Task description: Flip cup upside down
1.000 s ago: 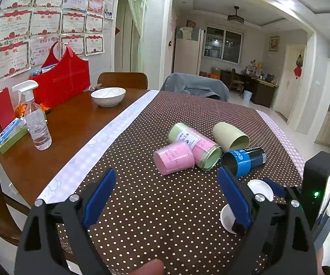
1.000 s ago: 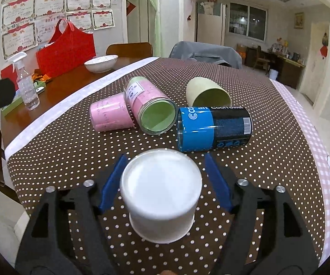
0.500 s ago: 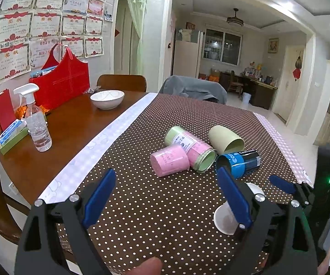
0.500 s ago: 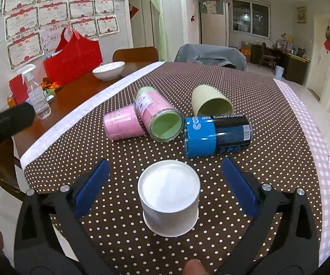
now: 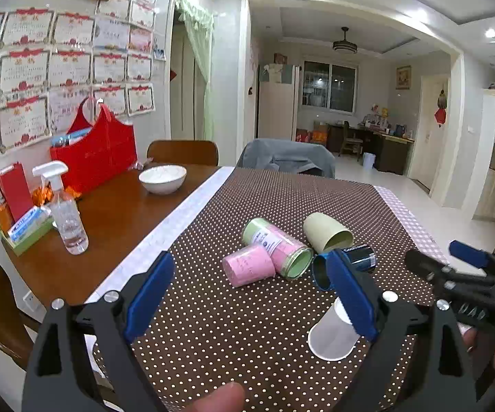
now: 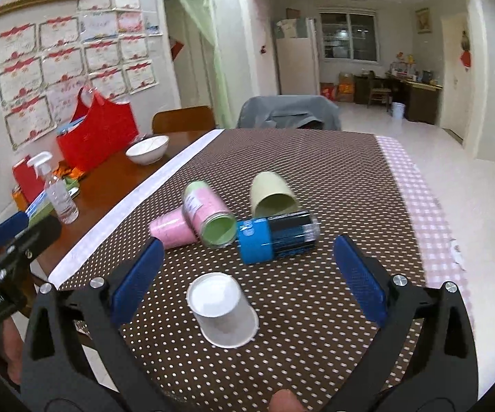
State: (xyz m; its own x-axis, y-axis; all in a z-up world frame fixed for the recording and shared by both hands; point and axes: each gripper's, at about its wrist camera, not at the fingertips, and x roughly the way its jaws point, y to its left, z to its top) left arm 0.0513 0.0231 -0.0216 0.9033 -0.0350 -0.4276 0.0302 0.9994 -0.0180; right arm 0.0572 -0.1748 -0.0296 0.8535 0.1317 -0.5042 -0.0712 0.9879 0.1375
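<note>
A white paper cup [image 6: 222,310] stands upside down, mouth on the brown dotted tablecloth [image 6: 316,185]; it also shows in the left wrist view [image 5: 331,336], partly behind the left gripper's right finger. My right gripper [image 6: 247,274] is open and empty, raised above and behind the cup, not touching it. My left gripper [image 5: 247,292] is open and empty, held above the table's near edge to the left of the cup. The right gripper also shows in the left wrist view [image 5: 467,267].
A pink cup [image 6: 171,231], a pink-and-green tumbler [image 6: 209,214], a pale green cup [image 6: 273,194] and a blue-and-black can [image 6: 276,237] lie on their sides beyond the white cup. A white bowl [image 5: 162,178], spray bottle [image 5: 64,213] and red bag [image 5: 94,151] sit on the bare wood at left.
My right gripper opened, let go of the white cup and drew back and up. The cup stays upside down on the cloth. My left gripper also rose and pulled back.
</note>
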